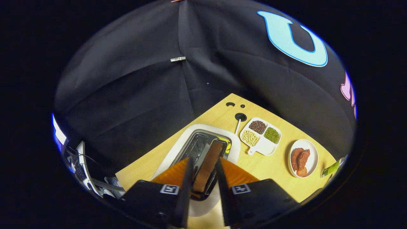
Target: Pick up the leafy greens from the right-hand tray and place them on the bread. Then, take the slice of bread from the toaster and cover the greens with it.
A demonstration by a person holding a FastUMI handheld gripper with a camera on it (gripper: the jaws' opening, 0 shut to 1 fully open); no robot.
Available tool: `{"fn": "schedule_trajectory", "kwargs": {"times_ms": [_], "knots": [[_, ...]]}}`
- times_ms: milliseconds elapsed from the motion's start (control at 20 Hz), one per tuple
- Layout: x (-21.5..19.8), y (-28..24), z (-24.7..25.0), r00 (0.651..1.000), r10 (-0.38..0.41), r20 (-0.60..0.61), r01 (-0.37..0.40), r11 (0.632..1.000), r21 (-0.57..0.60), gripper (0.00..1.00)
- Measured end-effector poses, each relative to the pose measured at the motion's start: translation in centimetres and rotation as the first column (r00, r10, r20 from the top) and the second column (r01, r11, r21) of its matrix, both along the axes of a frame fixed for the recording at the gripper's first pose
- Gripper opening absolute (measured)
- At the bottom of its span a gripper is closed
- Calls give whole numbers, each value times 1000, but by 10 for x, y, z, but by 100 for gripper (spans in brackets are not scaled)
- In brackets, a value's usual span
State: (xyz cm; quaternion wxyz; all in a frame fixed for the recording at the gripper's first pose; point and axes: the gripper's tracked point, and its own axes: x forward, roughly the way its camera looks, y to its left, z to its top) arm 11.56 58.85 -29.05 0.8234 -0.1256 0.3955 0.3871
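Gripper view: fingers [190,170] straddle toaster's bread [208,165].

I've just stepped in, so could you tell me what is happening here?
A person's hand-held gripper hangs over the toaster on the table, its fingers open on either side of the bread standing in one slot, not yet pressing it. Beyond the toaster sit a divided dish of beans and a plate of reddish food.

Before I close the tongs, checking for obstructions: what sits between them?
In the gripper view, only the bread standing in the toaster slot lies between the open tongs.
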Motion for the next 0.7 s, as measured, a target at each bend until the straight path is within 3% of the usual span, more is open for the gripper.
{"fn": "schedule_trajectory", "kwargs": {"times_ms": [150,400,700], "knots": [[5,-7,0,999,-46,-20,46,999,-14,18],[6,-9,20,997,-63,-33,64,997,39,13],[14,-37,87,995,-95,-10,96,982,164,13]]}}
